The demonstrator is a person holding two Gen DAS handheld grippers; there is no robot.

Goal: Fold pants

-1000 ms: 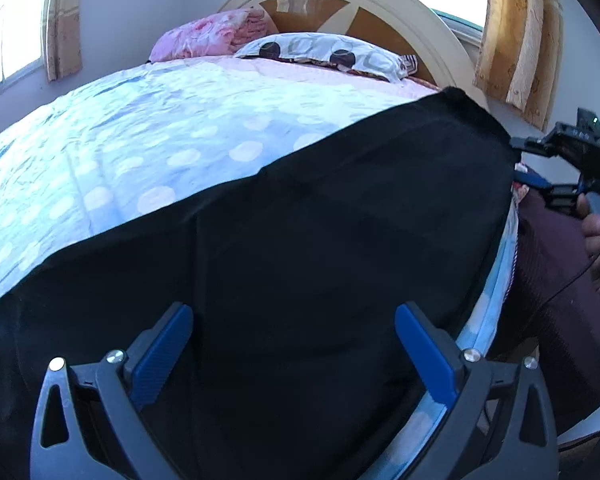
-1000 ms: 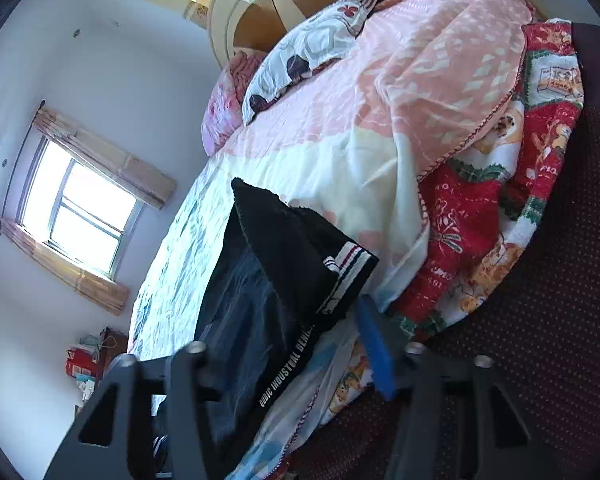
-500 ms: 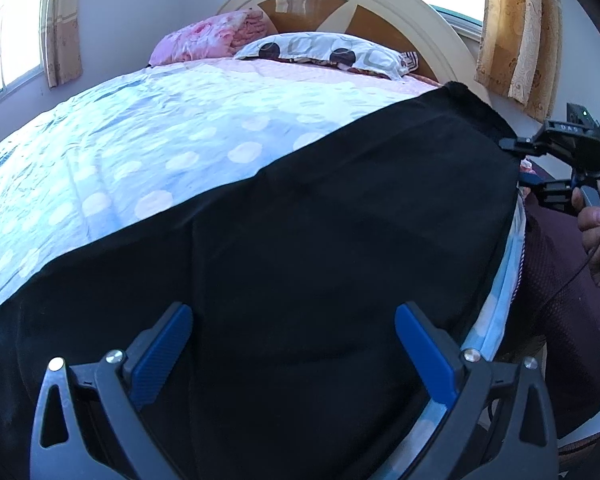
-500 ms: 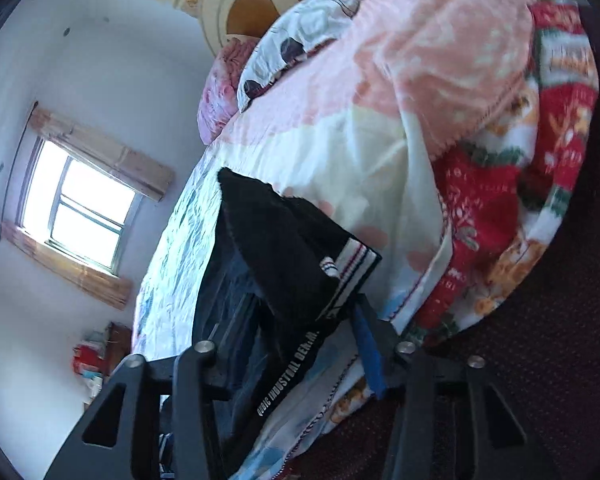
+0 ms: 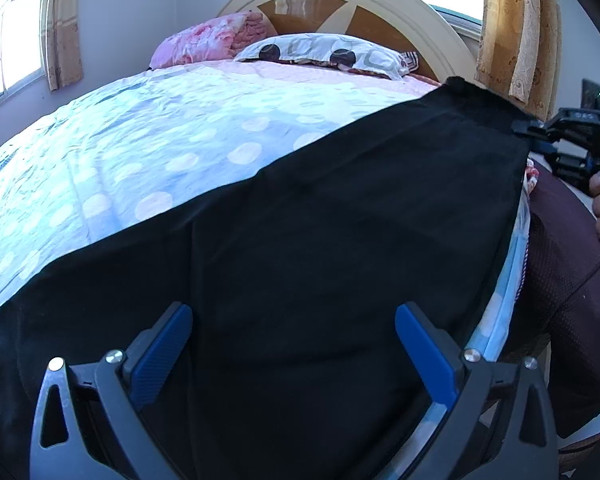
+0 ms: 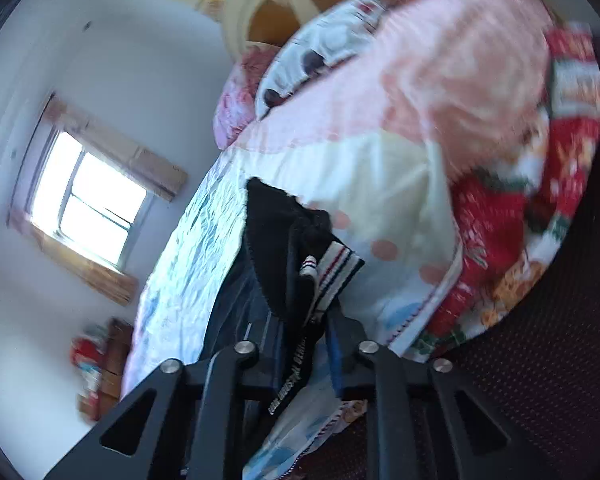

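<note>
Black pants lie spread across the pale dotted bedsheet, reaching the bed's right edge. My left gripper hangs just above the near part of the pants, open, with nothing pinched between its blue pads. At the pants' far right corner a hand holds my right gripper. In the right wrist view that gripper is closing its jaws on the pants' edge by the striped band. The black cloth with white lettering sits pinched between the fingers.
Two pillows lie against the round headboard at the far end. A red patterned blanket hangs over the bed's right side, next to a dark red mesh surface. Curtained windows stand behind the bed.
The right gripper's jaws have closed in on the striped edge of the pants, and that view has rolled slightly and blurred. The left gripper has stayed put and open.
</note>
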